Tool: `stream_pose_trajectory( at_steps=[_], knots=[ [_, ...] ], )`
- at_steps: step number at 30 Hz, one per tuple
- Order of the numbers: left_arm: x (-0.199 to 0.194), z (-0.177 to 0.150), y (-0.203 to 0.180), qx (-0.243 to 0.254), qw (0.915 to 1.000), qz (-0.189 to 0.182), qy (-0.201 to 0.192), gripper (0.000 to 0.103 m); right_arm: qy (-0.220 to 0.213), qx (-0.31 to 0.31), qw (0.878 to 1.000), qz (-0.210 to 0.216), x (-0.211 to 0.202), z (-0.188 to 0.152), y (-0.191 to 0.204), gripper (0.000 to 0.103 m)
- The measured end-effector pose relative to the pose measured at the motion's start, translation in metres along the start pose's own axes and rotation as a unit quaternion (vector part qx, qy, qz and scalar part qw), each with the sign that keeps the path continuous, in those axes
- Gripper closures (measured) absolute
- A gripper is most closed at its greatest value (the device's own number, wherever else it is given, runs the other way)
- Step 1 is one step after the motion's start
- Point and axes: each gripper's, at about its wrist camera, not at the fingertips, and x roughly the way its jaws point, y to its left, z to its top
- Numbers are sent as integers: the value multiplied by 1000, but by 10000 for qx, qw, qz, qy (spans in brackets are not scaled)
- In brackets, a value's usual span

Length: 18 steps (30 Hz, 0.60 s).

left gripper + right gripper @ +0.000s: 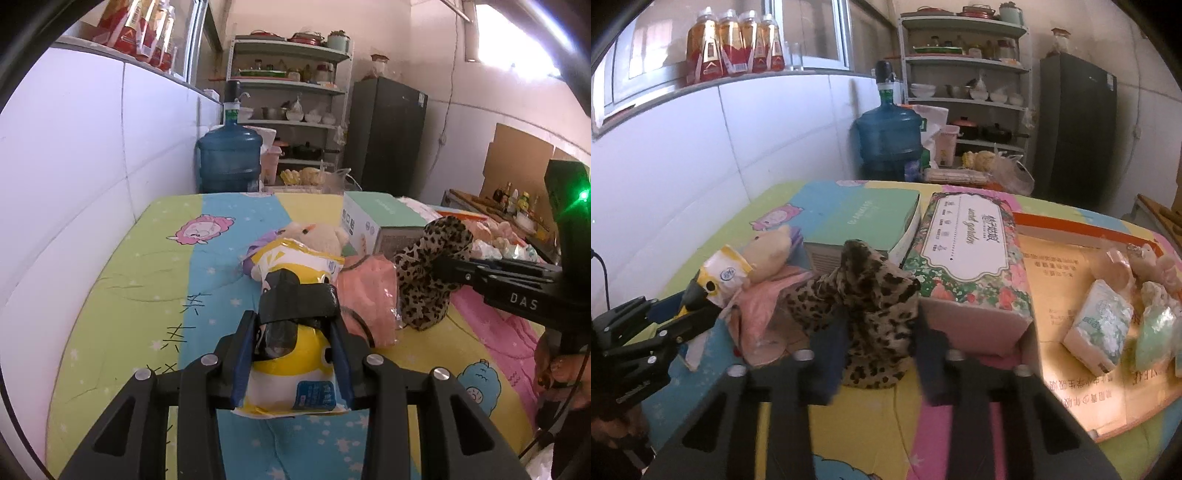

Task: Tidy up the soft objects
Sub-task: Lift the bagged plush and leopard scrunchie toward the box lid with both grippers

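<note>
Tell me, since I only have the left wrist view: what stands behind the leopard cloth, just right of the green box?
Observer: A floral tissue box, lying alongside the green box.
Operator: I make out pale packs at the far right. What are they lying on?
Observer: A flat sheet of printed cardboard with an orange far edge.
Operator: Which pack lies nearest the tissue box?
Observer: A white pack with green print, lying at an angle, apart from the box.
</note>
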Motion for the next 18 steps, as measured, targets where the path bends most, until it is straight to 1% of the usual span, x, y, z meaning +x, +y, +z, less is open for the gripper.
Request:
stream_pose_trajectory(
  at_steps=[3,12,18],
  knots=[
    [-5,-2,1,-31,9999,3,-121,64,-56,-34,10000,-21,-4,0,-1,93],
    [-20,3,-1,-130,9991,-24,-415,64,-365,-162,9992,51,-34,3,6,93],
    [-33,9,-10,-97,9983,-2,-578,64,-574,-177,9982,46,-52,8,5,94]
  ],
)
